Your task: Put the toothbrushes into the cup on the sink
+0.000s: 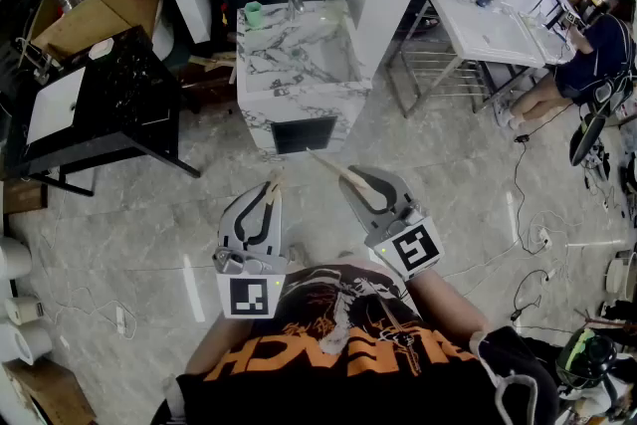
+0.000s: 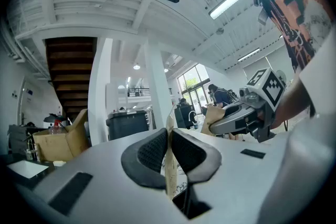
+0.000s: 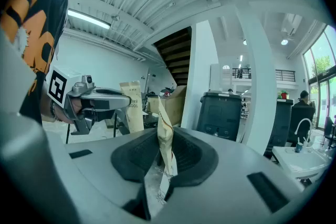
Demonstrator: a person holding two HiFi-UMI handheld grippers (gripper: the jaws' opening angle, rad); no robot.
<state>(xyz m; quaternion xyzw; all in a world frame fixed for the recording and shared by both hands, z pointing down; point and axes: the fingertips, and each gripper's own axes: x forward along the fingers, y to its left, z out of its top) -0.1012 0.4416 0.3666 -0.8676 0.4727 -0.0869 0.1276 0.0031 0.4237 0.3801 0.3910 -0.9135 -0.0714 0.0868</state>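
I see my left tool [image 1: 267, 206] clamped on one wrapped toothbrush [image 1: 276, 180] and my right tool [image 1: 366, 191] on a second toothbrush [image 1: 328, 164], with the sink [image 1: 299, 65] ahead.

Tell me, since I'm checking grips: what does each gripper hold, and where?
Left gripper: shut on the left wrapped toothbrush, near one end. Right gripper: shut on the right wrapped toothbrush, near one end.
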